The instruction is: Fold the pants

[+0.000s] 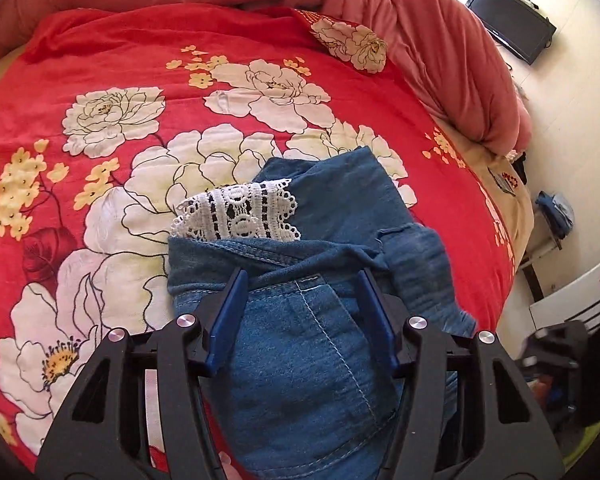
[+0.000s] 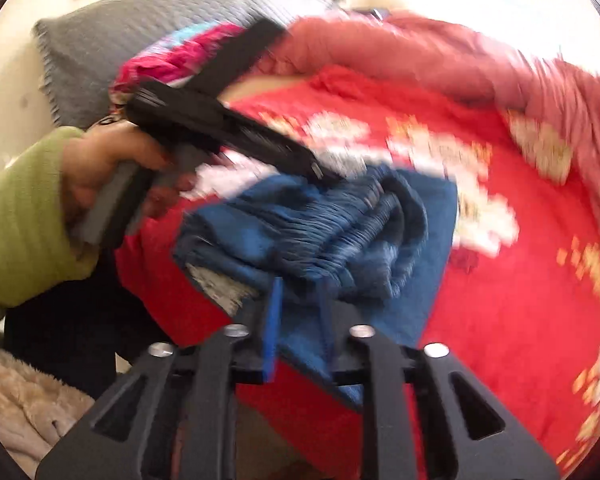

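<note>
Currently your left gripper [image 1: 302, 280] sits low over the blue denim pants [image 1: 312, 344], which lie bunched and partly folded on the red floral bedspread [image 1: 100, 128]. Its two blue fingers [image 1: 230, 312] stand spread with denim filling the space between them; the cloth is between the pads but they are not pinched together, so log this claw as open. A white lace trim [image 1: 240, 212] pokes out from under a denim fold just ahead of the fingertips. A rolled pink quilt [image 1: 440, 40] runs along the far edge of the bed, and a dark flat screen [image 1: 512, 20] leans by the wall beyond it.

Right wrist view is heavily motion-blurred. Your right gripper [image 2: 300, 304] is at the near edge of the pants [image 2: 340, 224], with its fingers [image 2: 272, 328] set close on either side of a denim fold; whether they actually clamp the cloth cannot be told through the blur. In the same view your left hand [image 2: 112, 172], in a green sleeve [image 2: 20, 216], holds the black body of the other gripper above the heap. A grey pillow [image 2: 120, 28] lies behind it.
</note>
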`<state>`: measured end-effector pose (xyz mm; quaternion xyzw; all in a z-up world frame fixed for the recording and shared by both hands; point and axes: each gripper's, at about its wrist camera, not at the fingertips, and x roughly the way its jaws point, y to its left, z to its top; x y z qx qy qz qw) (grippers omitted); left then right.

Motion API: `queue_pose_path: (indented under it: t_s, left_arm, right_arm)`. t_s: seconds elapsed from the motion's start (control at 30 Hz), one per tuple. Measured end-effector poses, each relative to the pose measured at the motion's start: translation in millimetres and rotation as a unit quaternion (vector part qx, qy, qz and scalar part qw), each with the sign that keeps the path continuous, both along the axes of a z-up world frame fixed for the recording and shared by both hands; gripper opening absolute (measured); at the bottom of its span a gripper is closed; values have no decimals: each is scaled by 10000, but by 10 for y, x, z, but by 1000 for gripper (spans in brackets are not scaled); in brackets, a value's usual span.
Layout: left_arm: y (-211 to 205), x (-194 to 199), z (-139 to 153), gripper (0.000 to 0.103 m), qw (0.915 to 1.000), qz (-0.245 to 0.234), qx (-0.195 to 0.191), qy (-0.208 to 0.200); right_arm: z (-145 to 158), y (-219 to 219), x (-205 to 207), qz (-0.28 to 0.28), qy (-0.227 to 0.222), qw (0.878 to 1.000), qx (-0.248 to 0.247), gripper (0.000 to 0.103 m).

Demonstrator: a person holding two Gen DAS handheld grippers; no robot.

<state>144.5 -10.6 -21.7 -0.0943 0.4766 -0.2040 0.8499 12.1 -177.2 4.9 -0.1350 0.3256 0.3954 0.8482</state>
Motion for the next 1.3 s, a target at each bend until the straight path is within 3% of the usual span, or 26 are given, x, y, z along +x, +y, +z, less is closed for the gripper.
queue_pose_path:
  t_s: [0.17,0.4,0.43,0.47,0.6,0.8,0.93,1.0,1.07,1.3]
  left_arm:
    - [93,-18,101,52,9997,157,90,-145]
    - [91,9,22,56,9992,167,351,-16]
    - [69,11,7,56,9989,146,441,-24]
    - [58,14,-2,56,9987,142,487,-22]
    - [45,16,-30,58,9985,135,534,-26]
    - [8,19,-44,61,9979,160,617,-68]
    - [1,-19,-23,61,9975,184,667,-135]
    - [8,-32,6,61,9975,206,647,-173]
    - [2,-43,37,61,9973,211,667,-225]
    - [16,-100,93,61,9973,232,630,-295]
  right_arm:
    - [244,278,-136,566,-548,9966,-242,31]
    - [52,808,-55,1241,-732,9856,-888,31]
    - [10,867,-40,1342,-691,9843,-917,26]
    - [-67,920,5,1522,-398,9830,-943,8]
    - [-139,883,-104,1745,-77,9801,-947,6]
    - [-347,775,-81,1389,349,9875,-654,7]
    - [-313,682,-61,1141,512,9917,-310,9]
    - [-259,602,-88,1042,543,9929,-175,14]
    - [-196,530,-132,997,541,9935,-51,26]
    - [3,418,-236,795,462,9951,366,32]
